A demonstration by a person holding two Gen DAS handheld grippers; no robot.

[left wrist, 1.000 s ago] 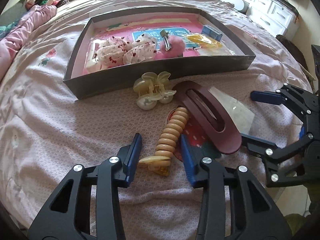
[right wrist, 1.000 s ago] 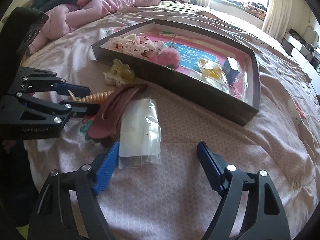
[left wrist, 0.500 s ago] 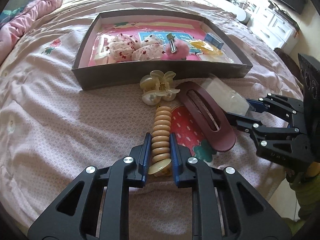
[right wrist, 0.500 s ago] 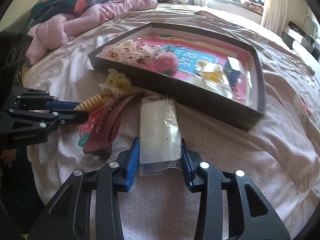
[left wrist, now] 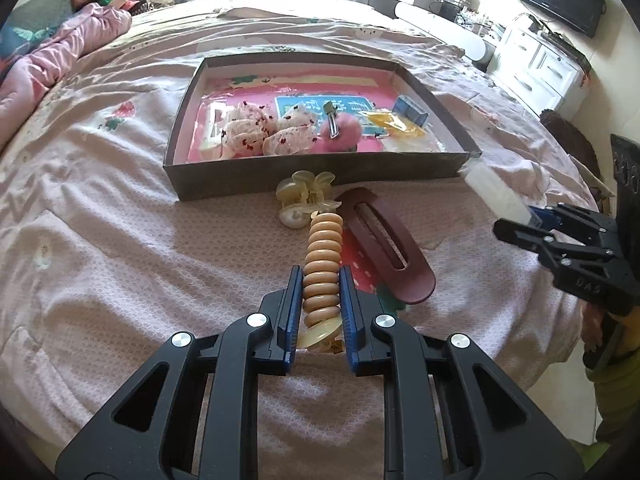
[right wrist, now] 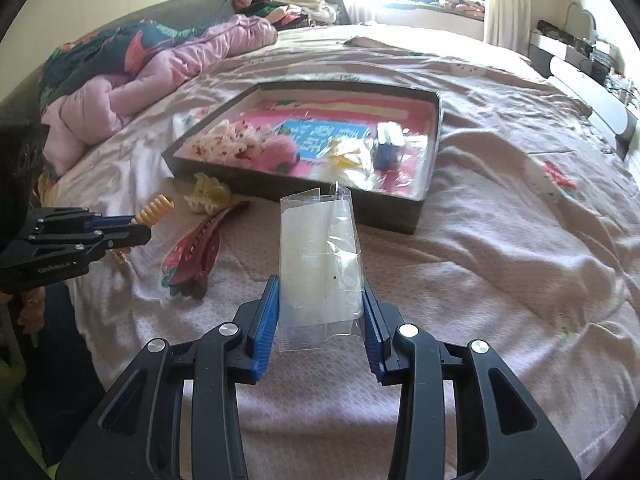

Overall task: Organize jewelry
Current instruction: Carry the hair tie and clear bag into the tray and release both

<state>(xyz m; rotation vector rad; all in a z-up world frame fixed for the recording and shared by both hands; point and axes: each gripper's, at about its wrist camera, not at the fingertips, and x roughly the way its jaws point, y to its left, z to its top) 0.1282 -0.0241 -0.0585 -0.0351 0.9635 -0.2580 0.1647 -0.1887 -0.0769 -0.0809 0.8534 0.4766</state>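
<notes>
Claws each grip one item: left claw (left wrist: pixel 319 304) clenches the ribbed hair clip (left wrist: pixel 322 264), right claw (right wrist: pixel 318 316) the clear bag (right wrist: pixel 320 256), likely for bagging.

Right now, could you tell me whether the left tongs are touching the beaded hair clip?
Touching: the left wrist view shows the left tongs shut on the beaded hair clip, both pads against its sides.

Glossy plastic ribbed clip (left wrist: pixel 322 256), clear crinkled pouch (right wrist: pixel 320 256), matt cloth bedspread (left wrist: pixel 120 240)

Ridged beige hair clip (left wrist: pixel 322 264), gripped, lifted
</notes>
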